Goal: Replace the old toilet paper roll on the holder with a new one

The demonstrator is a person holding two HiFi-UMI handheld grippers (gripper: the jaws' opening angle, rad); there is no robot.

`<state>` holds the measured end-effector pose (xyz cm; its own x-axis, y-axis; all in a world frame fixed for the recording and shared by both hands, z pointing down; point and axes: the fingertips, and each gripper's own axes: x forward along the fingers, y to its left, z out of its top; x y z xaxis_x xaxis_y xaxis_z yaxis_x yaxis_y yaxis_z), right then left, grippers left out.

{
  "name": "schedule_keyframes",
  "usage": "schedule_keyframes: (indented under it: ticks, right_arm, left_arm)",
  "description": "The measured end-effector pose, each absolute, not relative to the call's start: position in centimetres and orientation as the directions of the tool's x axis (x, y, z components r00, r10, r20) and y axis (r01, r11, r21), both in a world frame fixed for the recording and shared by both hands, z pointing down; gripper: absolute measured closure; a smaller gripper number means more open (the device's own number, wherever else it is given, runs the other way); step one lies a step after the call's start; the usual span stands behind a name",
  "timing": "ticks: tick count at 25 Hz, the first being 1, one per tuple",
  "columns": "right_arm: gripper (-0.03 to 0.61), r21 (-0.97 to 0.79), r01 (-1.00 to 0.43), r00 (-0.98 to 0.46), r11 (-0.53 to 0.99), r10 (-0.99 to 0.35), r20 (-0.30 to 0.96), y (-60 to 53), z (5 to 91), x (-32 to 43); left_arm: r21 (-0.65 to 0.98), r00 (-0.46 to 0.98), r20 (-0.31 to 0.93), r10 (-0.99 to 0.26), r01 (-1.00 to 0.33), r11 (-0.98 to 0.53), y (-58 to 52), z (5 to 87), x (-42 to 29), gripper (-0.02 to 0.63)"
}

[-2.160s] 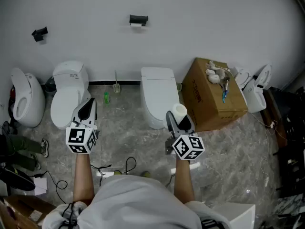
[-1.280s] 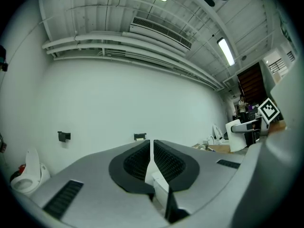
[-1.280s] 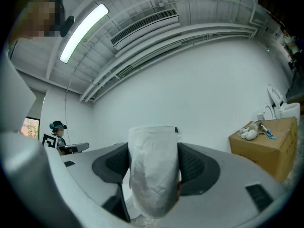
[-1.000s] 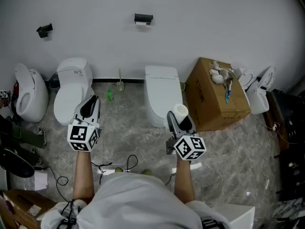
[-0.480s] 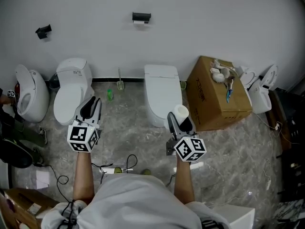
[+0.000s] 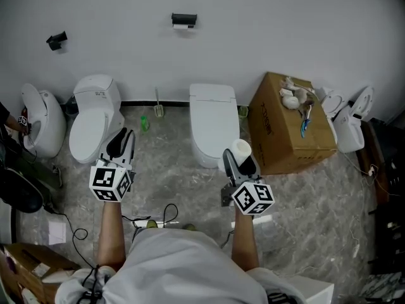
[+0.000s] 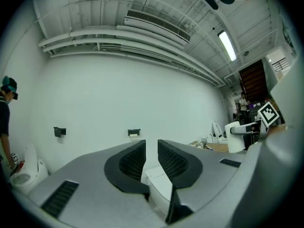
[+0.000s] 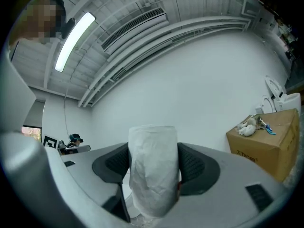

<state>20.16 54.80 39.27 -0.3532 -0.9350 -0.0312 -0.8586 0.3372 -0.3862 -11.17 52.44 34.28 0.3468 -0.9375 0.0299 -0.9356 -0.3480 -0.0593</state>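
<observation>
Nearest, the person's two forearms are reaching forward over a grey marbled floor (image 6: 177,176), and a black cable (image 6: 169,215) is lying looped on it between them. The left gripper (image 6: 119,142) is pointing level toward the far wall. Its jaws have just been opening and are standing a narrow slit apart, with nothing between them. The right gripper (image 6: 238,159) is pointing the same way and is pinching the new roll (image 6: 240,147). This white, crinkled roll is standing upright with a ribbed pad pressing on each side.

Beyond the left gripper a white toilet (image 6: 90,128) is sitting with its lid down, and another one (image 6: 39,124) is standing further left. A third toilet (image 6: 212,122) is backing onto the wall just beyond the right gripper. Between the left and middle toilets, a green bottle (image 6: 143,125) and a brush (image 6: 159,110) are standing near the skirting. A brown cardboard box (image 6: 278,132) is sitting just right of the middle toilet, with small items lying on top.

Farthest, the black holder (image 6: 184,19) is hanging high on the white wall (image 6: 285,24), up and left of the middle toilet. The old roll (image 6: 183,26) is showing as a small white shape just under it, too small to tell how much paper is on it. A second black fixture (image 6: 56,40) is hanging further left. The new roll is well apart from the holder.
</observation>
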Motion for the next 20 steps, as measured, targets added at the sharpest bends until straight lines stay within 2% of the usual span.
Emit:
schedule_keyframes:
  ticks: [7,20]
  right_arm:
    - [0.278,-0.402,-0.842,-0.378,0.36,-0.925,-0.038,53.0,40.0,23.1]
    - [0.278,-0.4,-0.837,-0.394,0.373,-0.919,-0.032,48.8,41.6,24.5]
  left_arm:
    - [-0.069,0.339,0.023,-0.94,-0.938,-0.34,51.4,34.4,-7.6,0.541]
    - [-0.073,0.33,0.032,-0.943,-0.941,-0.332,47.7,35.8,-5.8,0.541]
